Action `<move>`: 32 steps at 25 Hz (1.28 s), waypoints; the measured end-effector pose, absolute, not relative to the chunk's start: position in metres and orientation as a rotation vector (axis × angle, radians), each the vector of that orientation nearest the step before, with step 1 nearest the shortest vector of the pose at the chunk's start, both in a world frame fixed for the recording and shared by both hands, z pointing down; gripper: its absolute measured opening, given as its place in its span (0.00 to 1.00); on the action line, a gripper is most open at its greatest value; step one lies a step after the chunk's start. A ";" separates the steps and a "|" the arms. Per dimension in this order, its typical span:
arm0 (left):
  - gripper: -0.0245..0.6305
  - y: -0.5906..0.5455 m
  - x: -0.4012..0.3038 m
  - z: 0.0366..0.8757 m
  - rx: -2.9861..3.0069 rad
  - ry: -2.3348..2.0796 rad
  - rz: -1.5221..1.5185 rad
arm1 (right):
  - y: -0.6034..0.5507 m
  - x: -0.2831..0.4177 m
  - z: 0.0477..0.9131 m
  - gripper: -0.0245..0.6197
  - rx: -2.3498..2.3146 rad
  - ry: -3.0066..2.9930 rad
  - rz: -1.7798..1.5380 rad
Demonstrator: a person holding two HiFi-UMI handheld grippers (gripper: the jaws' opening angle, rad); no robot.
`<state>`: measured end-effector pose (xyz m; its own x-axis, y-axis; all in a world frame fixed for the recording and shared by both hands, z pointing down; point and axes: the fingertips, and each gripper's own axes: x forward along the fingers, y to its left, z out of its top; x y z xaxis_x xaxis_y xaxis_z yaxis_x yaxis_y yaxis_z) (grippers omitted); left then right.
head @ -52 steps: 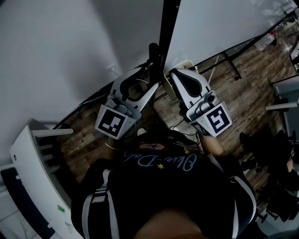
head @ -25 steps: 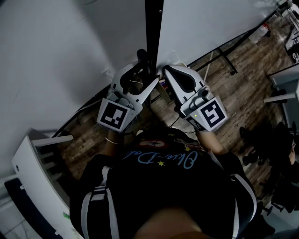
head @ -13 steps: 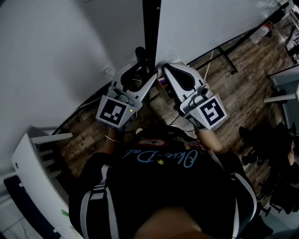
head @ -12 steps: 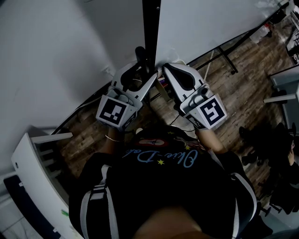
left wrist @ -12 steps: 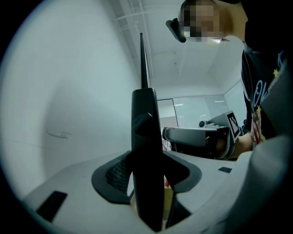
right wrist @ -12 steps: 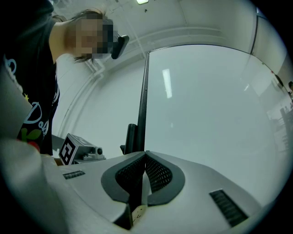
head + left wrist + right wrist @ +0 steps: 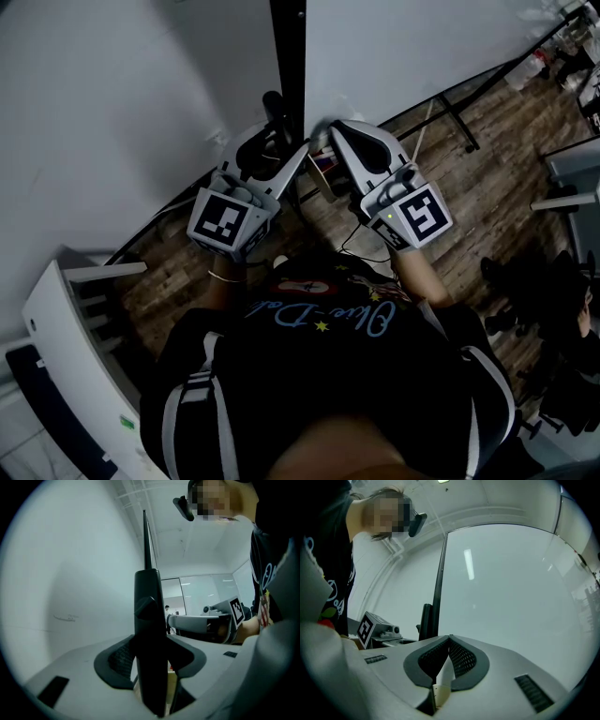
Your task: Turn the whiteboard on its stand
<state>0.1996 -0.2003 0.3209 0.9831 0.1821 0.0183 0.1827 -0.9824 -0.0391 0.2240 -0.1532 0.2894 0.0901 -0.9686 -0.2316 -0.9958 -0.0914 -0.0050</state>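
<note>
The whiteboard [image 7: 412, 47] stands upright, its left edge beside the stand's black post [image 7: 286, 47]. A black knob [image 7: 274, 105] sticks out at the foot of that post. My left gripper [image 7: 281, 136] has just been closing, and its jaws now sit against both sides of the knob [image 7: 151, 620]. My right gripper [image 7: 323, 131] is shut, its tips meeting [image 7: 449, 638] with nothing between them. In the head view those tips lie at the board's lower left corner. The board's face [image 7: 511, 588] fills the right gripper view.
A pale wall [image 7: 112, 94] runs left of the post. The stand's black legs [image 7: 459, 122] spread over the wooden floor. A white shelf unit [image 7: 66, 347] stands at the lower left and desk edges [image 7: 572, 178] at the right. The person's torso fills the foreground.
The left jaws have drawn in round the black knob. Both grippers have crept up and left toward the post. The right gripper's jaws look the same.
</note>
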 end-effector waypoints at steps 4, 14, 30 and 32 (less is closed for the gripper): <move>0.37 -0.206 0.194 0.321 -3.093 -0.252 -0.035 | -0.156 0.225 0.289 0.09 -2.185 1.994 0.248; 0.36 -0.217 0.184 0.323 -3.102 -0.222 -0.089 | -0.165 0.216 0.286 0.09 -2.167 2.005 0.248; 0.36 -0.225 0.175 0.319 -3.095 -0.210 -0.066 | -0.176 0.204 0.283 0.09 -2.143 2.022 0.247; 0.36 -0.224 0.176 0.318 -3.096 -0.205 -0.069 | -0.174 0.206 0.283 0.09 -2.144 2.022 0.246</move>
